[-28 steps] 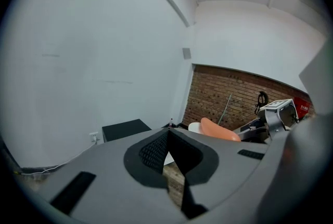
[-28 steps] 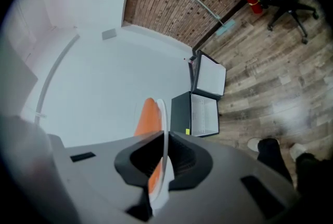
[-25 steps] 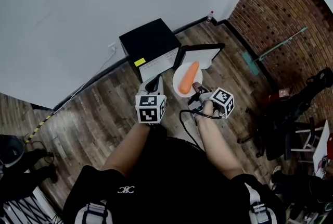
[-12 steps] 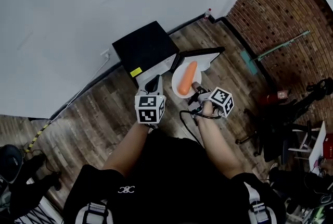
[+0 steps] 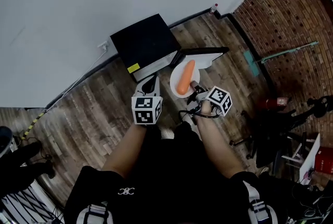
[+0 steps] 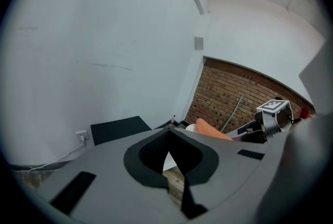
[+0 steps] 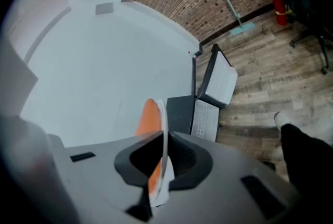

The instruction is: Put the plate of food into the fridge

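Observation:
The white plate (image 5: 176, 73) carries an orange carrot (image 5: 183, 76). It hangs above the wood floor just in front of the black mini fridge (image 5: 141, 39). The fridge door (image 5: 200, 53) stands open and the white inside (image 5: 155, 64) shows. My right gripper (image 5: 196, 88) is shut on the plate's near rim. In the right gripper view the plate (image 7: 163, 129) runs edge-on between the pads, with the carrot (image 7: 147, 117) to its left. My left gripper (image 5: 152, 81) hovers left of the plate near the fridge opening. It is shut and empty (image 6: 169, 130).
The fridge stands against a white wall with a socket and cable (image 5: 103, 47). A small bottle (image 5: 213, 9) sits at the corner by the brick wall. To the right are a broom (image 5: 270, 51), a red extinguisher (image 5: 276, 101) and an office chair (image 5: 263, 137).
The head camera has shifted a little, and the person's feet now show below the grippers. The plate, carrot and both grippers keep nearly the same place before the open fridge.

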